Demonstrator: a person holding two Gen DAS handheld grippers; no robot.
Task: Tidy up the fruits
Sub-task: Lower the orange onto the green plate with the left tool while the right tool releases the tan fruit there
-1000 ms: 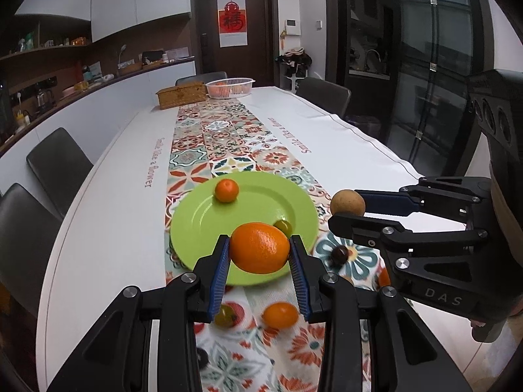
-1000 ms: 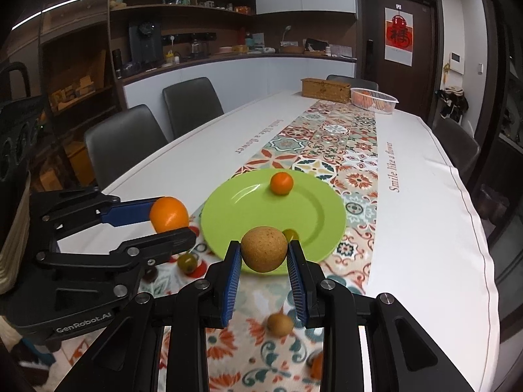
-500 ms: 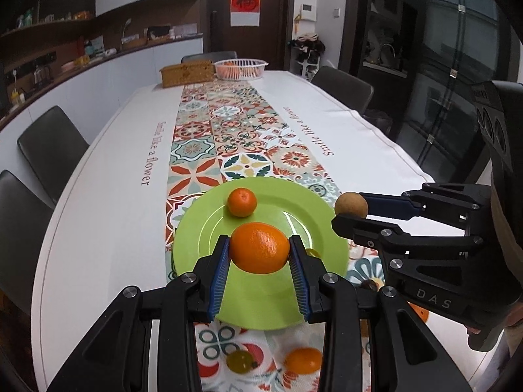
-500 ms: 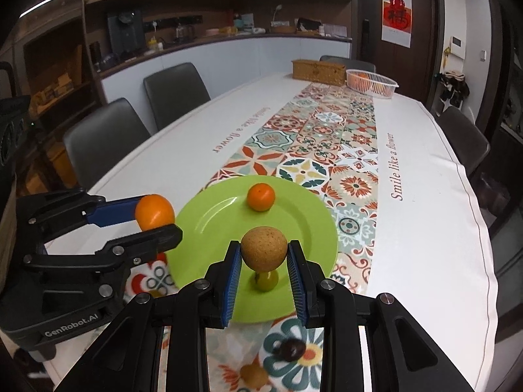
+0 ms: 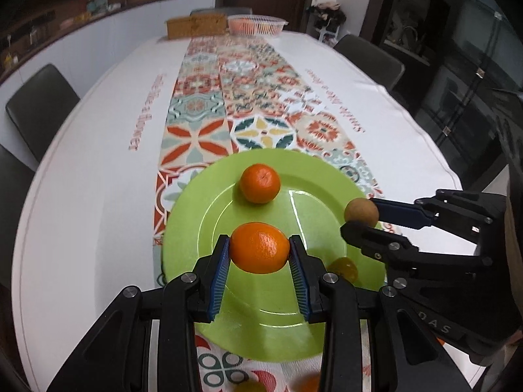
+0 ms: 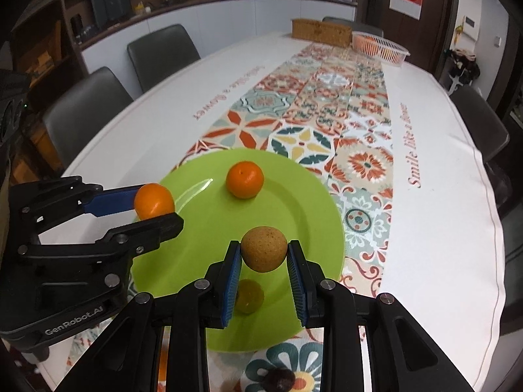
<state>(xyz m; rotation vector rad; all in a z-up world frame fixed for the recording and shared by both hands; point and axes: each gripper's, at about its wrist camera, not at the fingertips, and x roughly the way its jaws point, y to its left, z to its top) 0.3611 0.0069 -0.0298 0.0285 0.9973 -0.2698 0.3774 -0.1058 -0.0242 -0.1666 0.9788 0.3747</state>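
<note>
White cloth with a tiled runner [image 5: 228, 104] covers the long bench [image 5: 98, 170]; dark chairs [image 6: 160, 52] line it, and a wicker box [image 5: 196, 27] and white basket [image 5: 256, 26] sit at 12 o'clock. On the green plate [image 5: 196, 215] lies a small mandarin [image 5: 260, 183]. The left gripper [image 5: 260, 254] clamps an orange [image 5: 260, 248] above the plate; the right gripper [image 6: 264, 256] clamps a brown round fruit [image 6: 264, 249]. Only the right view shows a dark fruit [image 6: 278, 379] on the runner at 6 o'clock.
</note>
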